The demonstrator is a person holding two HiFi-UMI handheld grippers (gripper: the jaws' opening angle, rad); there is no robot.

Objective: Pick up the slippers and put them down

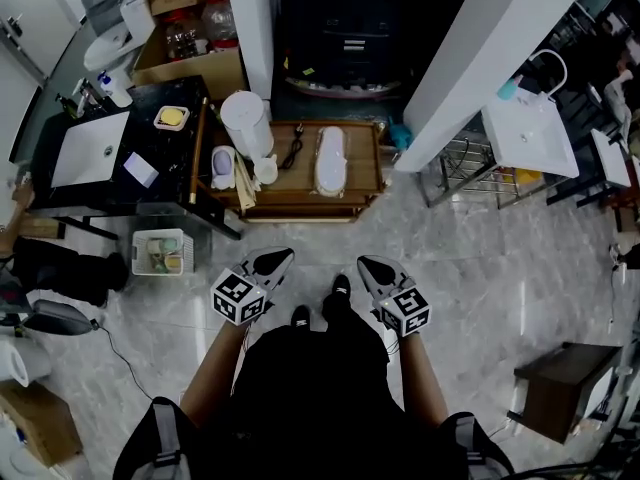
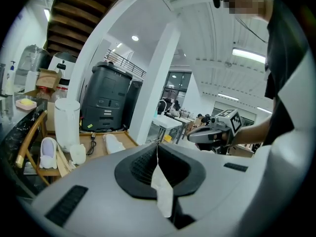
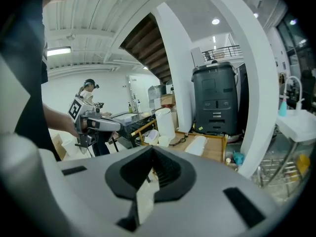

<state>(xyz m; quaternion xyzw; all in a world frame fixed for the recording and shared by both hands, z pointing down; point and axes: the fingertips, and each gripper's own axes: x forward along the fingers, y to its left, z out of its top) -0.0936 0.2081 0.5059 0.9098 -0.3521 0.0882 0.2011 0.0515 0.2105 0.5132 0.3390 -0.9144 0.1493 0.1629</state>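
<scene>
A white slipper lies lengthwise on a low wooden platform ahead of me. A second, lavender-and-white slipper rests at the platform's left end. Both grippers hang over the floor, well short of the platform. My left gripper and my right gripper are shut with nothing between the jaws. The left gripper view shows the white slipper, the lavender slipper and the shut left gripper. The right gripper view shows the white slipper beyond the shut right gripper.
A tall white cylinder and a black cable also sit on the platform. A black counter with a white sink stands to the left, a white basket below it. A wire rack and a white pillar are on the right.
</scene>
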